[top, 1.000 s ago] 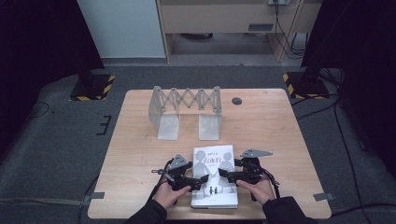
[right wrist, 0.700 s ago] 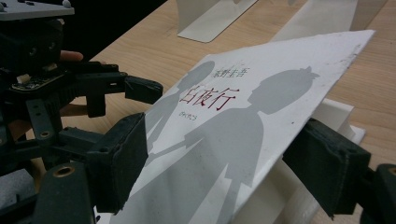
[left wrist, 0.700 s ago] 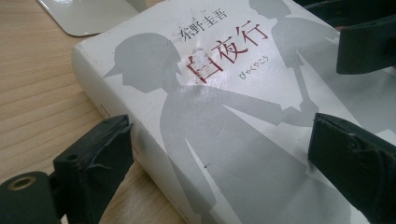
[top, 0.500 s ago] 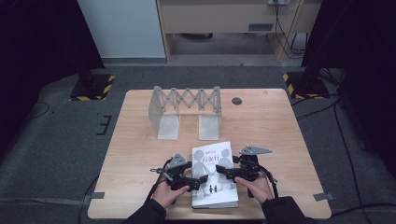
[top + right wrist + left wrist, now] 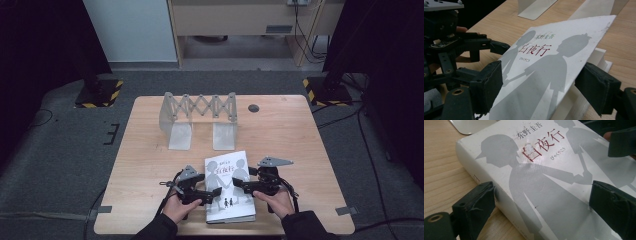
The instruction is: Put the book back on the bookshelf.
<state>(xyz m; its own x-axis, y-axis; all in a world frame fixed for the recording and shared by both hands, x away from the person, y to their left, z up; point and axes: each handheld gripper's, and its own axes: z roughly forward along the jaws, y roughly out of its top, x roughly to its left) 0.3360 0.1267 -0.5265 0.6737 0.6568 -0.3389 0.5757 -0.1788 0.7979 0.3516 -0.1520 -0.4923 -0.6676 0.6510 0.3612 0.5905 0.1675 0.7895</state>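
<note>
Centrally, near the front edge of the table (image 5: 150, 150), a white book (image 5: 227, 200) lay flat with its spine toward 9 o'clock in the high view. Its cover carried grey silhouettes of two figures holding hands and red characters. At 12 o'clock from the book, a grey folding rack (image 5: 200, 107) stood on two pale flat feet, well apart from it; a small dark disc (image 5: 253, 108) sat at 1 o'clock, farther back still. The left gripper (image 5: 212, 194) reached in from 9 o'clock, held in a hand (image 5: 178, 209), with one jaw low beside the spine and the other over the cover; in the left gripper view the jaws stood wide, and whether either pad pressed on the book could not be told. The right gripper (image 5: 539, 92) came in from 3 o'clock in the other hand (image 5: 276, 201). In the right gripper view the front cover was lifted clear of the pages and slanted upward between the two spread jaws; the pads lay close against it, yet a firm clamp could not be confirmed. The two grippers faced each other across the book.
</note>
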